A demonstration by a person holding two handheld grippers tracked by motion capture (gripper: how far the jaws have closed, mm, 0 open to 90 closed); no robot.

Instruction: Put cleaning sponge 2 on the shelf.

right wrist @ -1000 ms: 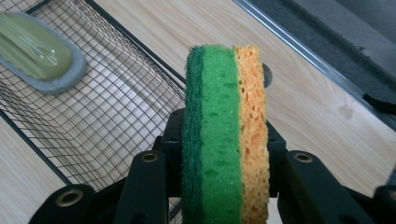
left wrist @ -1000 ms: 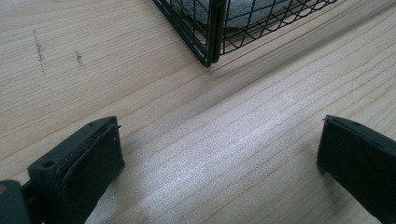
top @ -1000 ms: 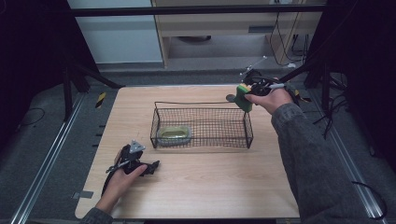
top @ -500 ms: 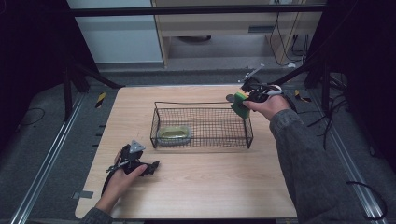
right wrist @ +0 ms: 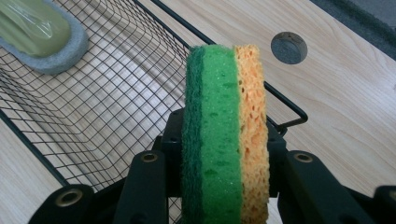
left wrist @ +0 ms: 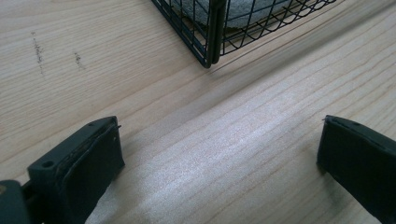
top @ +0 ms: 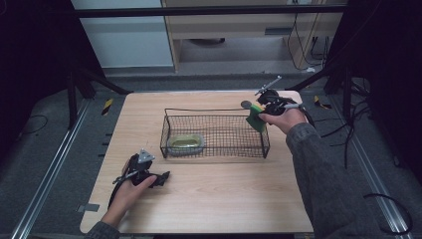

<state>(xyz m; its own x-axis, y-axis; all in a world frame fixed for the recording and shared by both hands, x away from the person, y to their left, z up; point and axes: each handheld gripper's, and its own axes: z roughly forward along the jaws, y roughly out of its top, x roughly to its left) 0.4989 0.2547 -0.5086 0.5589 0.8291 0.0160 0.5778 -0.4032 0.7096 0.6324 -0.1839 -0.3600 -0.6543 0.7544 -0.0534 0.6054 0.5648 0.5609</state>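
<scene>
Sponge point(right wrist: 226, 135), green scouring face on one side and yellow on the other, is clamped on edge between the jaws of the right gripper point(top: 259, 115). In the high view it point(top: 256, 118) hangs at the basket's 2 o'clock corner, over the rim.

Table point(top: 214, 204): light wood, carrying everything below.

Basket point(top: 215, 133): black wire, rectangular, at table centre. In the right gripper view its mesh floor point(right wrist: 93, 116) lies below and to 9 o'clock of the sponge.

Pad point(top: 185, 143): grey-edged with an olive top, lying flat inside the basket at its 8 o'clock end; in the right gripper view it point(right wrist: 42, 39) sits at 10 o'clock, well apart from the sponge.

Left gripper point(top: 161, 178): resting on the table at 7 o'clock of the basket, held in the left hand point(top: 127, 191). Jaws spread wide, nothing between them but bare wood; a basket corner point(left wrist: 211, 32) stands at 12 o'clock, apart from both jaws.

Hole point(right wrist: 288, 47): a small round grey opening in the tabletop, at 1 o'clock of the sponge.
</scene>
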